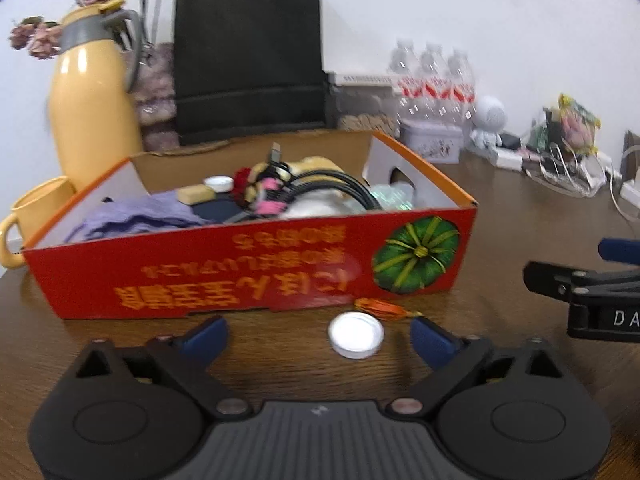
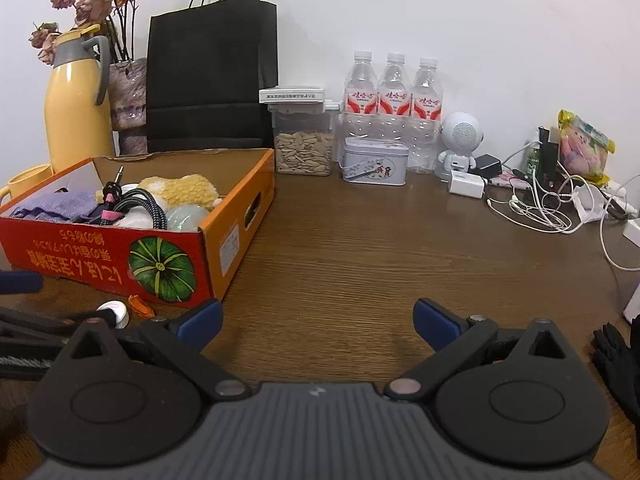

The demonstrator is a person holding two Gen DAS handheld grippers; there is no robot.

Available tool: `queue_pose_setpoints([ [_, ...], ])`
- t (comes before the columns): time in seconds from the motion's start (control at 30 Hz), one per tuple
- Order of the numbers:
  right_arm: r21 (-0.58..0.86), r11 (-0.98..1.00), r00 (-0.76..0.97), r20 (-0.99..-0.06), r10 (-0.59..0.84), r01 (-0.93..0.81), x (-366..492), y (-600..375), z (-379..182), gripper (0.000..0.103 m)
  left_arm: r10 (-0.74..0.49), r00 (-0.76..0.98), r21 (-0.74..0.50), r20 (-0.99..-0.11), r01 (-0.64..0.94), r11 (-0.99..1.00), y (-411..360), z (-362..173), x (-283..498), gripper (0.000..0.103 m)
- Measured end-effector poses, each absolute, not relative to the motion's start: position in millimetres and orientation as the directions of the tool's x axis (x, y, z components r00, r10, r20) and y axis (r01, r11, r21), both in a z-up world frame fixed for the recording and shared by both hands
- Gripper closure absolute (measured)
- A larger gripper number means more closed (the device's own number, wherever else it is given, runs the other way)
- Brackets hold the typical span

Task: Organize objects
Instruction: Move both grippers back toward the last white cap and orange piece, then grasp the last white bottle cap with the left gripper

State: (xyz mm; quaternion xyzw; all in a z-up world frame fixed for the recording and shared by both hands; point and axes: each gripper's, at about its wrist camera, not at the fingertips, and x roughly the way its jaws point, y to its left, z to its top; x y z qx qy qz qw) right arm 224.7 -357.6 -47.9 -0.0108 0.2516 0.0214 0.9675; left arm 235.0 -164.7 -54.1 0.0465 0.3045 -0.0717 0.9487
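left claw (image 1: 316, 334) and right claw (image 2: 318, 320) both gape apart; one white cap (image 1: 355, 335), one orange box (image 1: 248, 264), three bottles (image 2: 394, 92).

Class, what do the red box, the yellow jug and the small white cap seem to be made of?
Red box: printed cardboard; brown raw inner flap.
Yellow jug: probably glossy plastic or enamelled metal; bright highlights.
White cap: likely smooth plastic, though blurred.

We see a red box (image 1: 224, 276) at centre frame, lettered in orange, a green pumpkin (image 1: 416, 254) printed on its right end. Before it lie a white cap (image 1: 355, 335) and an orange wrapper (image 1: 380, 306). Upper left, a yellow flask (image 1: 94, 104) with a grey collar; behind, a black bag (image 1: 250, 56).
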Motion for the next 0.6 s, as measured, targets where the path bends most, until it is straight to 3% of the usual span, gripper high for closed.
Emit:
queue_pose_setpoints([
  [0.1,-0.012,0.999,0.872,-0.488,0.039,-0.052,224.8,-356.3,-48.3,0.000,-0.142,0.784,0.027,-0.604,0.199,0.980,-171.1,-57.0,237.9,0.052],
  [0.13,-0.013,0.999,0.872,-0.488,0.040,-0.053,224.8,-356.1,-48.6,0.000,-0.159,0.781,0.018,-0.604,0.212,0.977,-171.4,-56.7,237.0,0.075],
  [0.6,0.028,0.999,0.866,-0.497,0.055,-0.047,228.8,-352.3,-53.4,0.000,-0.167,0.815,0.018,-0.555,0.213,0.977,-155.3,-44.5,229.8,0.076],
])
